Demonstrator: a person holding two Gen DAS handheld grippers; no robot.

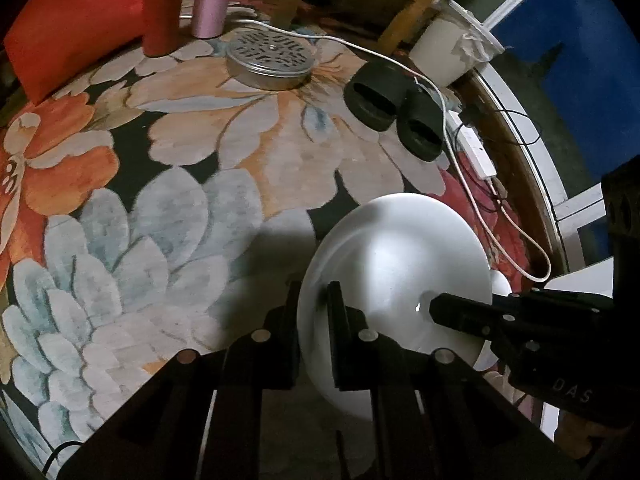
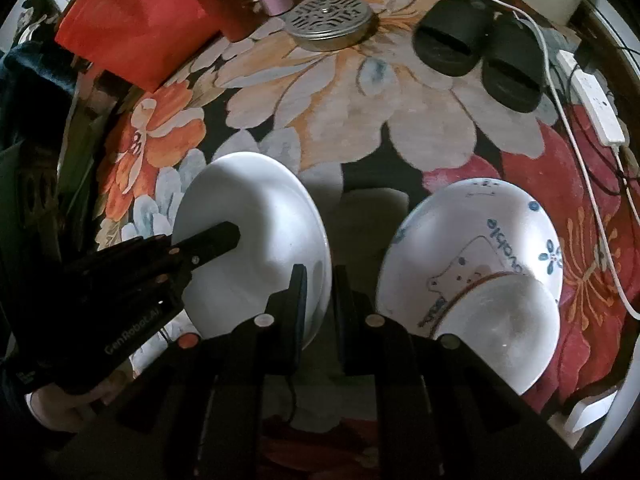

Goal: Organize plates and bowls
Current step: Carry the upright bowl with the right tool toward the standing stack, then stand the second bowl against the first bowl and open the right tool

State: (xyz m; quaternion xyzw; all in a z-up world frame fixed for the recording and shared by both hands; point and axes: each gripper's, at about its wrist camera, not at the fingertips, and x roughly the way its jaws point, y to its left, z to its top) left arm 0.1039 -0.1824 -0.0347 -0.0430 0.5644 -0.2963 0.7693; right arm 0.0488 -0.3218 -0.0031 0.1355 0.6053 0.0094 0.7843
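White plate [image 1: 394,264] carried over a floral rug [image 1: 180,184], pinched at opposite rims by both grippers.

Rug underfoot was thick, matte, printed with big orange, grey and cream petals on black. Beyond the claws lay a perforated round metal tin [image 1: 269,60], a pair of black slippers [image 1: 394,114], a white cable [image 1: 472,184], and red cushions [image 1: 76,20] to the far left. Left gripper [image 1: 314,308] was closed tight on the plate's near rim; right gripper [image 2: 320,292] was clamped on the opposite rim. Plate was smooth, glossy, round, tilted off level, its face turned up. Just right of the right claw sat a printed bowl [image 2: 500,224] with a plain white bowl [image 2: 500,320] inside it.
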